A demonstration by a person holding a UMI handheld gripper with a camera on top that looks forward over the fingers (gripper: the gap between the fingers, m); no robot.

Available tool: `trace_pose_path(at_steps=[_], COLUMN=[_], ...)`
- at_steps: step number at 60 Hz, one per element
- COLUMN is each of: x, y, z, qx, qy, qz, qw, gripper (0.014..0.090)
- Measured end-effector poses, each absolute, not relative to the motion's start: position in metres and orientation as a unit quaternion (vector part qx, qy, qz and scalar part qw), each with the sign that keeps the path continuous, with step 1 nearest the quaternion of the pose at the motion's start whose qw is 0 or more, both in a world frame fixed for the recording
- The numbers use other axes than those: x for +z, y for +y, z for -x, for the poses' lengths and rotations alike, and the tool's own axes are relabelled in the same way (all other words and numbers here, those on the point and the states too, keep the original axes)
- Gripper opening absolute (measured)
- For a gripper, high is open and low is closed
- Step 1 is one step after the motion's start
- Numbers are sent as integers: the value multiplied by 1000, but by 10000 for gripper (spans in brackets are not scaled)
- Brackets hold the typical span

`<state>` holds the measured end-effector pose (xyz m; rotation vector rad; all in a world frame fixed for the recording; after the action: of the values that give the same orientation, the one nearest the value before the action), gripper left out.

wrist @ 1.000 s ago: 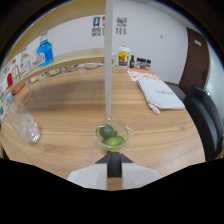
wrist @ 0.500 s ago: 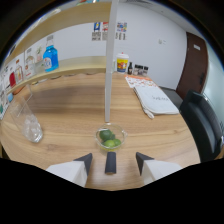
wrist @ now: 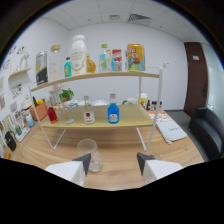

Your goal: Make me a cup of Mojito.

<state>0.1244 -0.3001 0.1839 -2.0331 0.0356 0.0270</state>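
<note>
The claw [wrist: 113, 165] stood open and empty. The clear glass [wrist: 90, 154] just ahead looked light, slippery and fragile; best gripped mid-wall.

Readable text: none is showing at this moment.
Yellow can [wrist: 135, 56] on the top shelf [wrist: 100, 76]: its printed picture is showing, wording unreadable.
Blue bottle [wrist: 113, 113] on the lower shelf [wrist: 100, 123]: its white label is facing forward, lettering unreadable.
White bottle [wrist: 77, 54] on the top shelf: its label is showing no legible words.
Papers [wrist: 171, 131] lying on the table [wrist: 120, 165]: print illegible.
</note>
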Motion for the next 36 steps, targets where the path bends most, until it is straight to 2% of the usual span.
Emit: trace_pose_path(at_steps=[18,36], x=[158,194], y=[-317,-263], z=[-45,-34], qx=[17,20], qy=[-8,-2], qz=[854,842], qw=[521,539], gripper=[864,867])
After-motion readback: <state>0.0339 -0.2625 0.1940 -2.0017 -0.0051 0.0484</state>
